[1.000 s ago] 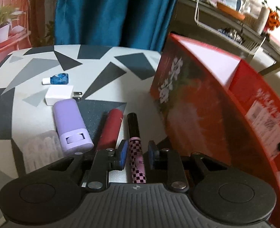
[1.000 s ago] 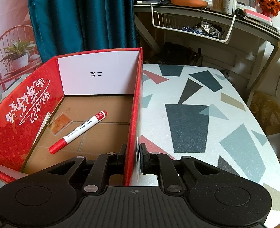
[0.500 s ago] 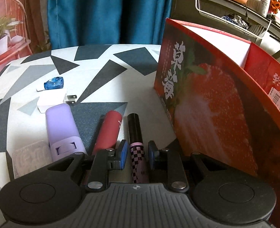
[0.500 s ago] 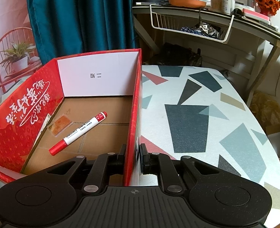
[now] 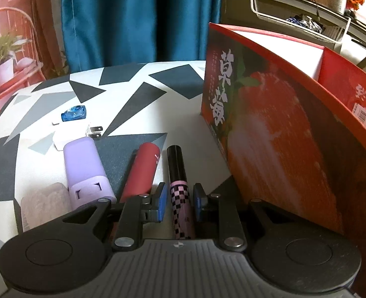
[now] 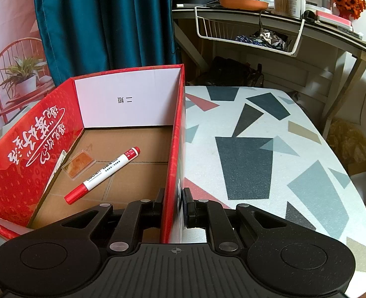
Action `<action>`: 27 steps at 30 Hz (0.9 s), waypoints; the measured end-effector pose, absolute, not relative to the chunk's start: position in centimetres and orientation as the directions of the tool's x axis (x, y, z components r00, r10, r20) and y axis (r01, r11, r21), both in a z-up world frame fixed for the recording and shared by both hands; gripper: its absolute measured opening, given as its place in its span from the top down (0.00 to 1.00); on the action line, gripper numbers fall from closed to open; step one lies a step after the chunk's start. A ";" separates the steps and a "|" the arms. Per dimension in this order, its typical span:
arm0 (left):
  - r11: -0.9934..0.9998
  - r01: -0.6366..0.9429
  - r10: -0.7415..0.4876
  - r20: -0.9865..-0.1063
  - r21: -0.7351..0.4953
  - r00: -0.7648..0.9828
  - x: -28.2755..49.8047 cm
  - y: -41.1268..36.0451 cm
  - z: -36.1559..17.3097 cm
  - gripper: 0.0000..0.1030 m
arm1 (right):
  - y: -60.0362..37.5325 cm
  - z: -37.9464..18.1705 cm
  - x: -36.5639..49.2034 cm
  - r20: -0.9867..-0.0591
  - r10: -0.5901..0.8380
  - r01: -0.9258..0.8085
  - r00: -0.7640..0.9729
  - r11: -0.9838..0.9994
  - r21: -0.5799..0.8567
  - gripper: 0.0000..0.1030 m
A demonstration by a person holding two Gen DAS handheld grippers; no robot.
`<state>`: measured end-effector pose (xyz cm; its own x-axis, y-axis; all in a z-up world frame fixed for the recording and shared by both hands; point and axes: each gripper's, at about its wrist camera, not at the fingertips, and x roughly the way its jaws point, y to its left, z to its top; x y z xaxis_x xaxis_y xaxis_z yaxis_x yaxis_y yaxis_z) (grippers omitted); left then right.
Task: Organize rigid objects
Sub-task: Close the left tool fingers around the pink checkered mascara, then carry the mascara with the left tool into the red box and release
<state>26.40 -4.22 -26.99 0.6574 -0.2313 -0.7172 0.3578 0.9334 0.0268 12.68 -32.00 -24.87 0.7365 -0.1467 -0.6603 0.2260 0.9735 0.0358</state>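
Not much has changed in the last moment. Our left view has rolled a little, so the tall red cardboard box (image 5: 269, 136) with the strawberry picture now looks straighter. Nothing on the table has moved. We think the next pick-up has not started yet.

Far left of the box lie a small blue plastic thing (image 5: 74, 113) and a white plug (image 5: 66, 140). Closer to the box lie a light purple plastic case (image 5: 83, 164) and a dark red tube (image 5: 144, 171).

Just left of the box lies a thin pen with a black cap and a pink-and-black checked body (image 5: 176, 171). Our left gripper (image 5: 179, 203) has one pad on each side of it. The pads are near the pen, but a thin gap shows on both sides, so we do not think it is squeezed.

Inside the box a white marker with red ends (image 6: 103, 173) and a small clear flat case (image 6: 79, 165) lie on the brown floor. So two things are put away, and the pen looks like the next to go in.

Our right gripper (image 6: 174, 203) stays pressed together on the box's right wall and holds it still.

The white table with dark and grey shapes (image 6: 245, 161) runs under the box and out to its right. Behind the box hangs a teal curtain (image 6: 103, 19). Right of the box, further back, a white wire basket (image 6: 245, 37) hangs under a shelf.
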 end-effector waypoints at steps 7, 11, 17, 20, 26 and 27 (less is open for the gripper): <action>0.935 0.354 -0.243 -0.716 0.006 0.654 26.5 -3.9 -26.9 0.82 | -32.0 -24.9 12.7 -0.660 -0.146 0.226 0.737 0.973 0.036 0.88; 0.941 0.338 -0.252 -0.715 -0.024 0.652 26.1 -3.0 -26.6 0.83 | -32.0 -24.9 12.7 -0.661 -0.147 0.226 0.736 0.973 0.036 0.88; 0.945 0.322 -0.269 -0.696 -0.057 0.666 24.3 -1.9 -25.5 0.84 | -32.0 -24.9 12.7 -0.660 -0.149 0.229 0.736 0.973 0.036 0.88; 0.941 0.328 -0.294 -0.688 -0.086 0.663 23.7 -1.5 -24.8 0.84 | -31.9 -24.9 12.7 -0.661 -0.149 0.226 0.735 0.974 0.032 0.88; 0.937 0.319 -0.331 -0.656 -0.144 0.678 23.0 -0.8 -22.8 0.84 | -31.9 -24.8 12.8 -0.663 -0.149 0.226 0.733 0.974 0.031 0.88; 0.936 0.317 -0.339 -0.649 -0.155 0.681 23.0 -0.7 -22.4 0.84 | -31.9 -24.8 12.8 -0.664 -0.149 0.225 0.733 0.974 0.030 0.88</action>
